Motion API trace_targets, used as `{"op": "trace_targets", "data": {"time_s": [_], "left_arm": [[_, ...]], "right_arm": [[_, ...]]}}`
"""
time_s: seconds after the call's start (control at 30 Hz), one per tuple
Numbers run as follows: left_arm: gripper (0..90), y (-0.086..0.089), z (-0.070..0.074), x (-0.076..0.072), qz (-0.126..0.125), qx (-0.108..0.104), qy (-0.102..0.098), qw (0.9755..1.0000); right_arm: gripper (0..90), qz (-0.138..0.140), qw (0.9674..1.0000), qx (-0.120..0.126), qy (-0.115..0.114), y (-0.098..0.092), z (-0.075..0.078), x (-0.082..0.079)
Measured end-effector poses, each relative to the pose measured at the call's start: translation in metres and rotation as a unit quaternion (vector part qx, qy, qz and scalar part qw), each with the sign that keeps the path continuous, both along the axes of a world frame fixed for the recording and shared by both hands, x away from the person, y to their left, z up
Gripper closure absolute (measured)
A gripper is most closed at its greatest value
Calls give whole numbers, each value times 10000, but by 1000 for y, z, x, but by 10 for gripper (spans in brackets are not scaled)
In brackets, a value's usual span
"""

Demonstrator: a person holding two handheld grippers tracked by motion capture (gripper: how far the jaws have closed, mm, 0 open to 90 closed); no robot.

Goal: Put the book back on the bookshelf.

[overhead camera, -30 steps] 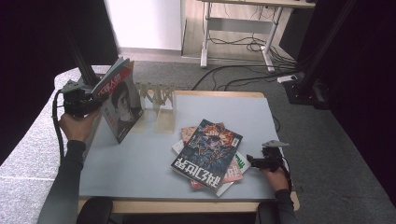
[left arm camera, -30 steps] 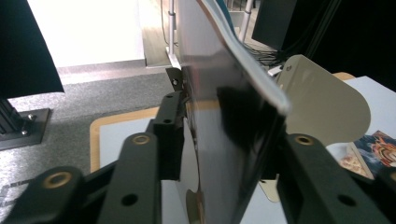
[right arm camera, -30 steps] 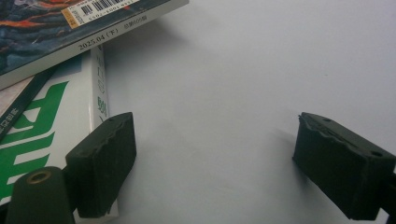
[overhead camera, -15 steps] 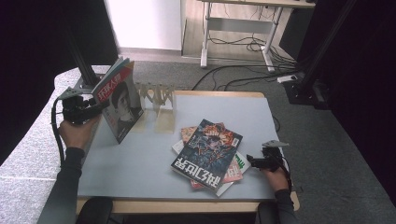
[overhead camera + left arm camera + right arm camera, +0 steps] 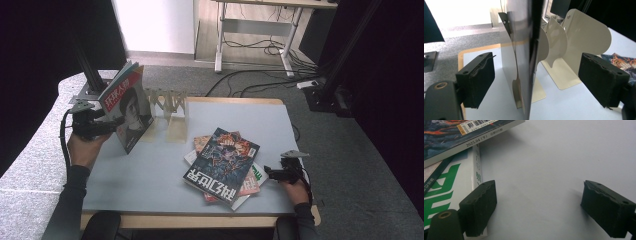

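From the high view, the magazine (image 5: 127, 107) stands on edge at the far left of the table (image 5: 150, 165), leaning against the nearest fin of the cream book rack (image 5: 167, 107). The left gripper (image 5: 100, 125) sits level at the magazine's near edge, its jaws having just been opening around it. The right gripper (image 5: 275, 174) rests low on the table, just right of the pile of magazines (image 5: 222, 167) that lies well right of the rack.

In the left gripper view, the magazine (image 5: 524, 57) rises edge-on between the two black jaws with clear gaps on both sides — let go, not pinched. The rack (image 5: 584, 42) fans out just behind it.

In the right gripper view, the jaws stand wide apart over bare table (image 5: 549, 170) — nothing between them — with the pile (image 5: 451, 170) just beside the left jaw.
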State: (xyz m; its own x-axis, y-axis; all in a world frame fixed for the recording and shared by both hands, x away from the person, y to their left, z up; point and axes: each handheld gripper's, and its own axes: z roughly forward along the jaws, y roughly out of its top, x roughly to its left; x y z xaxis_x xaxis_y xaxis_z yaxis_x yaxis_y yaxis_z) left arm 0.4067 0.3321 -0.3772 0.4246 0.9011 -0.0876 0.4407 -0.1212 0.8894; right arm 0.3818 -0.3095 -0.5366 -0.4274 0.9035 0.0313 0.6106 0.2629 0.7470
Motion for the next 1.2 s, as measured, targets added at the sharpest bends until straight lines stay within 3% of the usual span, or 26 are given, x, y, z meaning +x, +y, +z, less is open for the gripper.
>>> {"op": "trace_targets", "data": {"time_s": [0.3,0.67,1.2], "left_arm": [[89,-4,-5,-7,-13,-8,63,10000],[90,-1,-20,-31,-8,-85,146,9999],[102,-18,-45,-65,-379,237,215,9988]], "right_arm": [[124,4,10000,-5,7,0,0,0],[124,-2,10000,-1,11,0,0,0],[124,-1,10000,-2,11,0,0,0]]}}
